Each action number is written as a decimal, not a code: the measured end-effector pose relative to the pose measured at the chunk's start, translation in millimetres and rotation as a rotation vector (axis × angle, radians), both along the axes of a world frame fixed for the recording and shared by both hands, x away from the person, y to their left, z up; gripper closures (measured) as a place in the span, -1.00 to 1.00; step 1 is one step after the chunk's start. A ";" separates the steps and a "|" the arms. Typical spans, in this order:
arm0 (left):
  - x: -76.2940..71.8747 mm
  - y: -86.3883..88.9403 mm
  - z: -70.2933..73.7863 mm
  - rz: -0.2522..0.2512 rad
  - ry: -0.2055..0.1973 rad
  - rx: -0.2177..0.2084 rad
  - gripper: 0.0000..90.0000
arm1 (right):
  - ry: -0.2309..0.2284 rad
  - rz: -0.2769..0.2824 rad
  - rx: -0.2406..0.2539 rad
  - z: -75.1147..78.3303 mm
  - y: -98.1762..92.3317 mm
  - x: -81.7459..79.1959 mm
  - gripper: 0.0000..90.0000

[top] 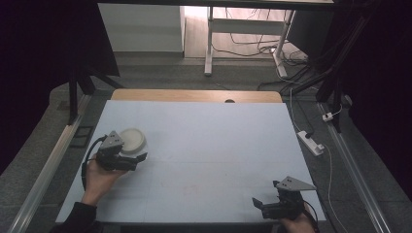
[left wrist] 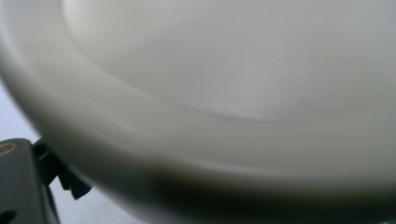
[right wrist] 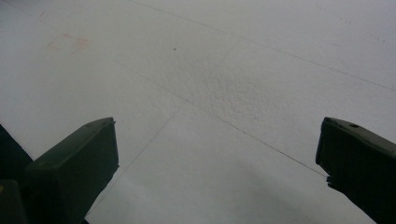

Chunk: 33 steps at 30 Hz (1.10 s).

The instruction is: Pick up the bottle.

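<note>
A person sits at the near side of a table (top: 204,131) covered with a pale, almost white sheet, and holds a black gripper in each hand. The left gripper (top: 127,156) is at the left part of the table, with its grey three-cornered plate on top and a dark cable curving back along the left hand (top: 99,178). Directly at this gripper lies a small white round dish (top: 133,140) — a shallow one, with a raised rim. Its near-left edge is hidden under the gripper's plate. In the left gripper view the dish (left wrist: 224,93) is very close to the camera and blurred, and one dark jaw stands at the bottom left corner, just beside the rim. Whether the jaws pinch the rim or only stand near it, I cannot tell from these pictures. The right gripper (top: 265,203) is at the near right corner of the table, well apart from the dish, and the right hand (top: 297,225) comes in at the bottom edge. In the right gripper view its two black jaws are spread wide — one at each lower corner — with bare table surface (right wrist: 210,93) between them, crossed by thin lines and carrying a faint reddish mark. Beyond the table a white power strip (top: 311,142) lies on the grey floor at the right.
</note>
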<state>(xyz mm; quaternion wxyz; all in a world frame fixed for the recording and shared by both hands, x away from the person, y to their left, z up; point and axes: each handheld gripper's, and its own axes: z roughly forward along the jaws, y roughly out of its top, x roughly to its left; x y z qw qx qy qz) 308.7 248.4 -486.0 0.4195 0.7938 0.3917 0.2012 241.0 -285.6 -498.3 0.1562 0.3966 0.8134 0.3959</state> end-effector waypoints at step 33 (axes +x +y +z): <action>26.1 -91.0 19.3 -0.229 -0.006 0.005 -0.84 | -0.004 0.004 0.000 0.0 0.2 -0.6 -1.00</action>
